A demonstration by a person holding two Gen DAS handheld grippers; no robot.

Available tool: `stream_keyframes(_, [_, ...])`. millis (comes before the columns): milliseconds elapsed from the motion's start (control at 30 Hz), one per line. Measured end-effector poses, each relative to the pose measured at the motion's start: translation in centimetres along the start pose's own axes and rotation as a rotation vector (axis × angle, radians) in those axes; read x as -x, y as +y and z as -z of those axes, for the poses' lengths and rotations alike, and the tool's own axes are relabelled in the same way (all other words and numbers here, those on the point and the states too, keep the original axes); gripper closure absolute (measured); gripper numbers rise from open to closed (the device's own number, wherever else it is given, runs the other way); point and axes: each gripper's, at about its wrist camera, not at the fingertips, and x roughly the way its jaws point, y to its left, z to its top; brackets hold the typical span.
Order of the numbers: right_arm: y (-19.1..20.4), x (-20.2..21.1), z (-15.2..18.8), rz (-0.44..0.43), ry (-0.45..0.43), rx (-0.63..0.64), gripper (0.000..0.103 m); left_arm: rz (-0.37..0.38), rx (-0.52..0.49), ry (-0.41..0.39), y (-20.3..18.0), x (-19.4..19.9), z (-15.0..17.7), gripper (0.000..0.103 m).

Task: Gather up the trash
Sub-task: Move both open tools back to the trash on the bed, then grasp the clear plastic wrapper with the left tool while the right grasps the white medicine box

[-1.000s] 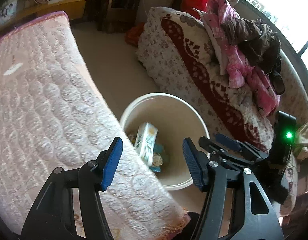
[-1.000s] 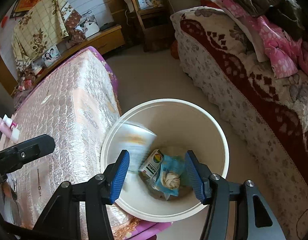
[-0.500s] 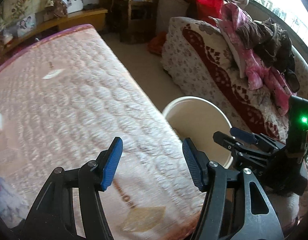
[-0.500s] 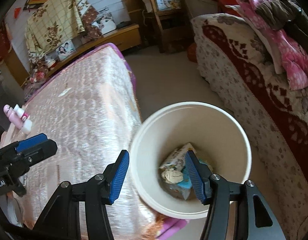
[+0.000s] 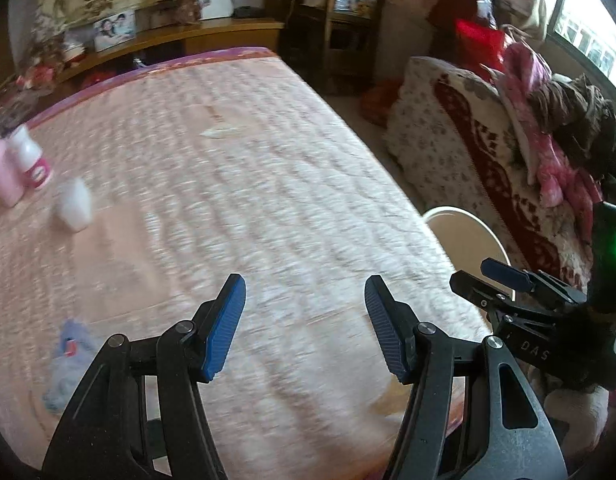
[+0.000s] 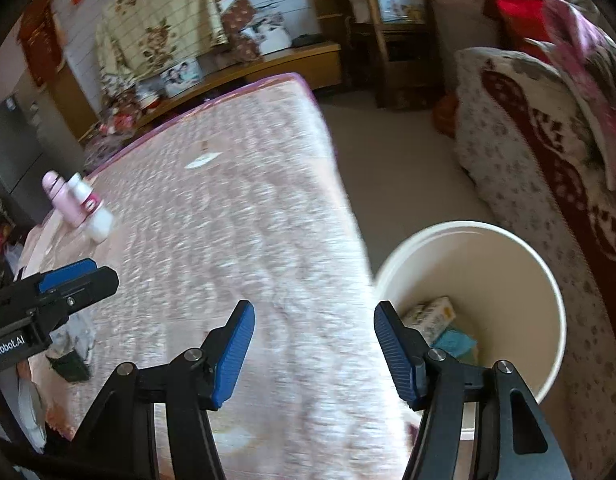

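Observation:
A white bin (image 6: 508,248) stands on the floor right of the pink quilted mattress (image 6: 244,224); it holds a carton (image 6: 430,314) and a teal wrapper (image 6: 454,342). In the left wrist view only the bin's rim (image 5: 468,220) shows. My left gripper (image 5: 304,326) is open and empty above the mattress. My right gripper (image 6: 312,354) is open and empty over the mattress edge beside the bin. A crumpled blue wrapper (image 5: 66,368) lies on the mattress at the left. A white bottle (image 5: 74,208) and pink bottles (image 5: 16,168) stand farther left.
A sofa with a red-patterned cover (image 6: 548,168) and piled clothes (image 5: 556,128) stands right of the bin. A wooden shelf unit (image 6: 388,32) and a low cabinet (image 6: 268,64) line the back wall. A scrap of paper (image 6: 202,160) lies mid-mattress.
Both grippers swung left, away from the bin and over the mattress. The bottles and blue wrapper came into view. The box dropped from the right gripper now lies in the bin.

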Motion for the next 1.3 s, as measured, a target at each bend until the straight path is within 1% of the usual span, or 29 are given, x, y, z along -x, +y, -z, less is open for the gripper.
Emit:
stream_keyframes(167, [4.3,-1.2,0.3,-0.072,0.025,0.055,0.043,-0.024,0.055,0.040,6.4,2.3,1.3,0.042])
stream_keyframes(200, [5.2,-1.4,0.3,-0.085,0.031,0.068,0.043,-0.037,0.069,0.056,8.1,2.8,1.8,0.042])
stream_keyframes(300, [8.1,-2.2,0.6,-0.135,0.052,0.106,0.043,-0.067,0.096,0.088,11.4,3.7,2.8,0.042])
stream_keyframes(367, [9.9,-2.8,0.9,-0.160,0.070,0.133,0.043,-0.092,0.138,0.103,14.3,4.5,4.1,0.042])
stream_keyframes(467, [12.9,-3.5,1.2,-0.210,0.092,0.178,0.043,-0.105,0.180,0.120,17.0,5.1,5.9,0.042])
stream_keyframes(500, [13.8,-3.8,1.4,-0.229,0.102,0.195,0.042,-0.112,0.187,0.139,17.7,4.9,6.9,0.042])
stream_keyframes(567, [15.9,-4.4,1.7,-0.253,0.124,0.234,0.040,-0.117,0.197,0.168,18.3,4.3,7.9,0.042])
stream_keyframes(633, [17.6,-4.9,1.9,-0.265,0.138,0.270,0.040,-0.117,0.210,0.200,18.9,3.3,9.1,0.042])
stream_keyframes(700, [19.1,-5.4,2.0,-0.289,0.150,0.300,0.039,-0.120,0.221,0.201,19.3,2.6,9.5,0.042])
stream_keyframes(733, [20.1,-5.7,2.0,-0.315,0.162,0.314,0.039,-0.123,0.230,0.196,19.8,2.3,9.6,0.044])
stream_keyframes(800, [21.6,-6.3,2.0,-0.351,0.184,0.338,0.036,-0.119,0.243,0.186,20.4,2.1,9.5,0.071])
stream_keyframes(833, [22.6,-6.6,2.0,-0.368,0.190,0.359,0.034,-0.119,0.251,0.194,21.0,1.9,9.6,0.086])
stream_keyframes(900, [24.1,-7.3,1.8,-0.384,0.200,0.392,0.033,-0.098,0.275,0.188,22.1,2.2,9.7,0.086])
stream_keyframes(1000, [26.8,-8.9,1.7,-0.419,0.244,0.456,0.033,-0.113,0.285,0.164,23.0,3.3,9.9,0.088])
stream_keyframes(1200, [31.0,-12.2,2.6,-0.401,0.309,0.562,0.033,-0.148,0.281,0.139,23.4,4.0,9.7,0.088])
stream_keyframes(1233, [31.4,-12.8,3.0,-0.366,0.310,0.584,0.037,-0.154,0.279,0.134,23.4,4.2,9.5,0.088])
stream_keyframes(1267, [31.5,-13.2,3.2,-0.325,0.301,0.605,0.048,-0.159,0.275,0.128,23.3,4.2,9.5,0.088])
stream_keyframes(1300, [31.7,-13.0,3.3,-0.302,0.259,0.630,0.053,-0.166,0.270,0.121,23.0,4.3,9.3,0.088])
